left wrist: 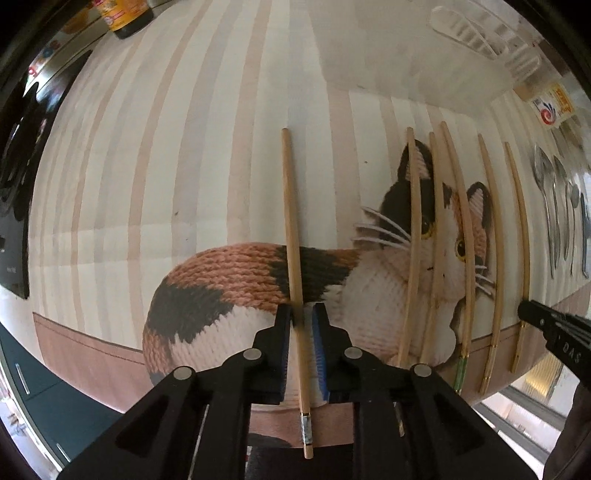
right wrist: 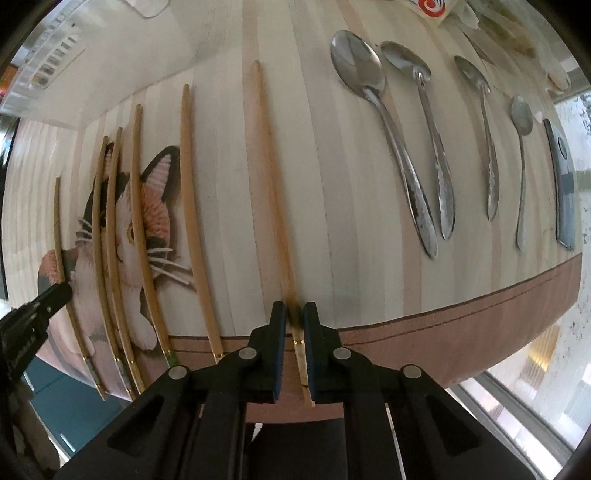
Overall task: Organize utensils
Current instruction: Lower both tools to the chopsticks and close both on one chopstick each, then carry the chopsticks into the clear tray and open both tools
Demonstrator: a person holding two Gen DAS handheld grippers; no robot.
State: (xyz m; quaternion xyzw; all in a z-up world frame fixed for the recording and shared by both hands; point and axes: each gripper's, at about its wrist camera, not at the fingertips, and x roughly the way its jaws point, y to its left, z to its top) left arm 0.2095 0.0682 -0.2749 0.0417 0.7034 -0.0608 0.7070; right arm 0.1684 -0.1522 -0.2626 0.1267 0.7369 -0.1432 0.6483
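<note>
Several wooden chopsticks lie in a row on a striped tablecloth (left wrist: 147, 166) with a knitted cat picture. My left gripper (left wrist: 302, 314) is closed around one chopstick (left wrist: 291, 221) with a silver band, at the left of the row. My right gripper (right wrist: 294, 312) is closed around another chopstick (right wrist: 271, 177), rightmost in the row; it also shows in the left wrist view (left wrist: 521, 229). Other chopsticks (right wrist: 192, 184) lie between them. Several metal spoons (right wrist: 373, 110) lie in a row to the right. The right gripper's tip also shows in the left wrist view (left wrist: 532, 310).
A dark flat tool (right wrist: 563, 184) lies right of the spoons. A clear plastic rack (left wrist: 491, 37) stands at the back. A bottle (left wrist: 125, 18) stands far left at the back, and a black stove (left wrist: 14, 184) at the left. The table edge is close in front.
</note>
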